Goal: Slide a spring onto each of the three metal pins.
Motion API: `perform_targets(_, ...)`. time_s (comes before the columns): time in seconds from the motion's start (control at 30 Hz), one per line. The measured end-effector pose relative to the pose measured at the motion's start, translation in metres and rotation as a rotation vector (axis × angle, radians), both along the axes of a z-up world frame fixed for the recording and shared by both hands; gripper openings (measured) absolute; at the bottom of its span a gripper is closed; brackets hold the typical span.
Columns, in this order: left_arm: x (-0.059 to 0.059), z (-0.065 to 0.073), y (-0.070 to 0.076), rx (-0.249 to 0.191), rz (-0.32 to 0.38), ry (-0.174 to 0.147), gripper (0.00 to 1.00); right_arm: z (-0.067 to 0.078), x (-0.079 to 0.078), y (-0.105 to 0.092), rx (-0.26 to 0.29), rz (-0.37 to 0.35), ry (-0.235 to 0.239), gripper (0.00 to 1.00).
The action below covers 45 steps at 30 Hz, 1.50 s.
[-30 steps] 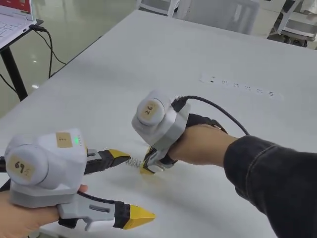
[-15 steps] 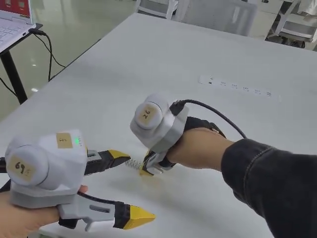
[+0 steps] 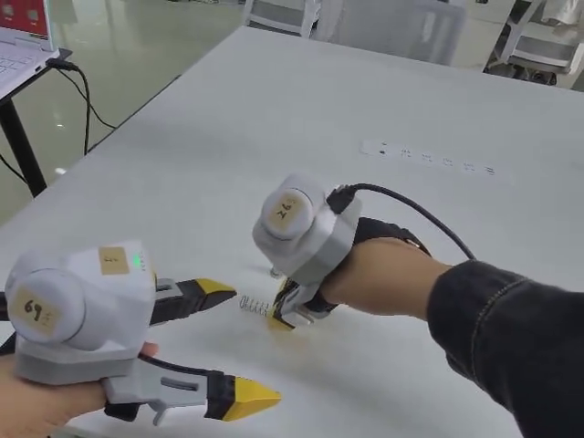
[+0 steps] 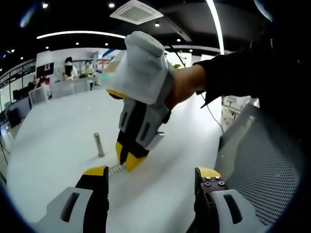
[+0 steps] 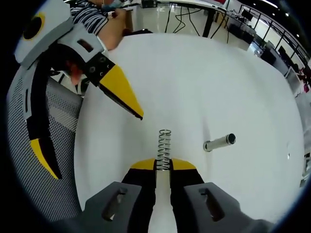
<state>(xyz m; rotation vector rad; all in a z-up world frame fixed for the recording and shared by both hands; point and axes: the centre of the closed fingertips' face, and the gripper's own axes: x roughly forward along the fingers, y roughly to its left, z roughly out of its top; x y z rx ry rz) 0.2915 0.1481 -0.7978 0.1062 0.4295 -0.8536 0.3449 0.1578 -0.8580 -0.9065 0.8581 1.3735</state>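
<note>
Spring (image 5: pixel 164 148) clamped by one end in the right hand-held gripper (image 5: pixel 164 165), free end jutting left, low over the surface (image 3: pixel 274 119), likely to leave its bore open for threading. Metal pin (image 4: pixel 99 144) upright just beyond, far side. Left hand-held gripper (image 4: pixel 152 171): jaws wide apart, empty, one tip near the spring's free end.

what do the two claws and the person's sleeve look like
Both claws have rounded pale grey housings, black jaws and yellow wedge tips. The left claw bears tan stickers, one handwritten 69, and a green light. The right claw has a tan numbered sticker and a black cable. The arm behind it wears a dark denim sleeve.
</note>
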Motion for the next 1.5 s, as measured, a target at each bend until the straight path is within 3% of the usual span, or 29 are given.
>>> perform_targets(0.53, 0.001, -0.004, 0.002, 0.009, 0.002, 0.007, 0.66, 0.022, -0.015, -0.008, 0.020, 0.032, 0.008, 0.07)
perform_targets(0.8, 0.003, -0.003, 0.002, 0.020, -0.009, -0.011, 0.63, 0.030, -0.025, -0.012, 0.008, 0.093, 0.000, 0.07)
perform_targets(1.13, 0.004, -0.004, 0.001, 0.056, -0.036, -0.037, 0.48, 0.036, -0.040, -0.017, -0.021, 0.189, 0.004, 0.07)
perform_targets(1.5, -0.002, -0.007, -0.007, 0.079, -0.102, -0.056, 0.27, 0.037, -0.053, -0.024, -0.066, 0.295, 0.009, 0.07)
